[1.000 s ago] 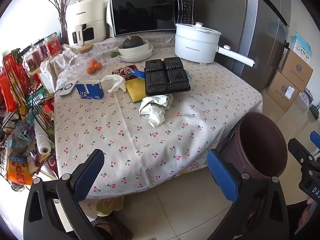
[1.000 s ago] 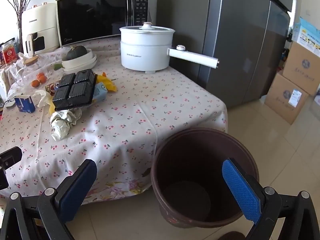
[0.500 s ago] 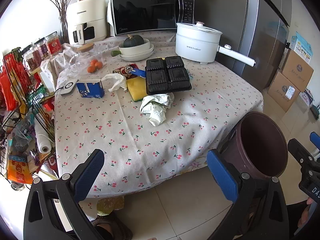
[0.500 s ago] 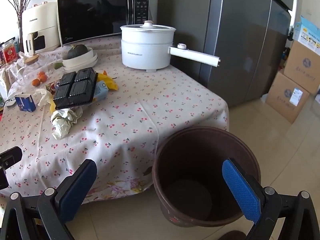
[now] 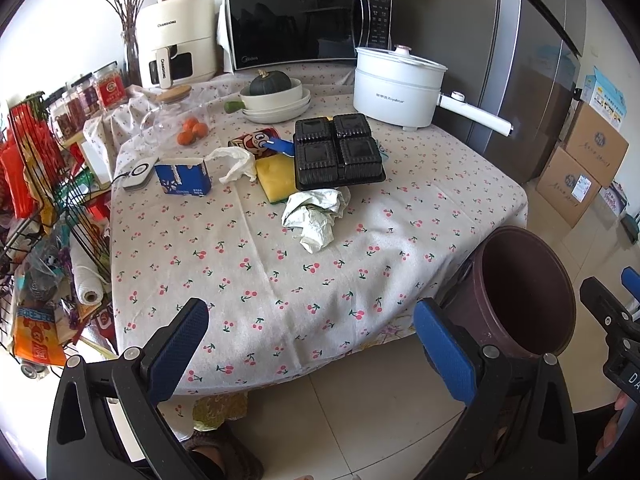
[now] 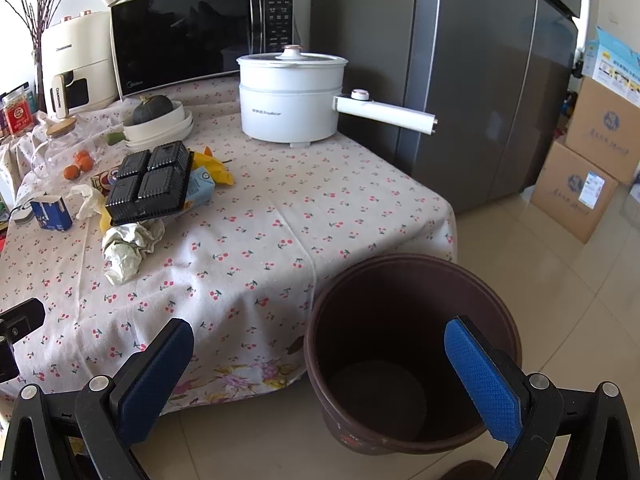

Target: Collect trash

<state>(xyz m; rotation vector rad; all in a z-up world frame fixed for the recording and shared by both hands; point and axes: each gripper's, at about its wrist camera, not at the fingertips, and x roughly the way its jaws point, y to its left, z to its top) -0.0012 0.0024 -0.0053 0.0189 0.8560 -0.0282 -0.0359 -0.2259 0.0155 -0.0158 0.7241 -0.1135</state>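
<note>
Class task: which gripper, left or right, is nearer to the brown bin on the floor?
Right. The right gripper hangs open just above the bin, one finger over its mouth. The left gripper hangs open off to the bin's side, facing the table.

Cherry-print tablecloth (image 5: 248,264) covering the table; black microwave (image 5: 304,24) at the far edge, with a cream air fryer (image 5: 176,52) to its left and a vase of bare twigs (image 5: 130,36) further left; white electric pot (image 5: 396,88) with lid and long handle at the far right, just in front of the grey refrigerator (image 6: 460,80); dark green squash (image 5: 270,82) resting in stacked white dishes (image 5: 276,104); small oranges (image 5: 192,130) near a glass jar; wire rack (image 5: 36,184) of packaged goods at the left; cardboard boxes (image 6: 592,160) on the tiled floor at the right.
</note>
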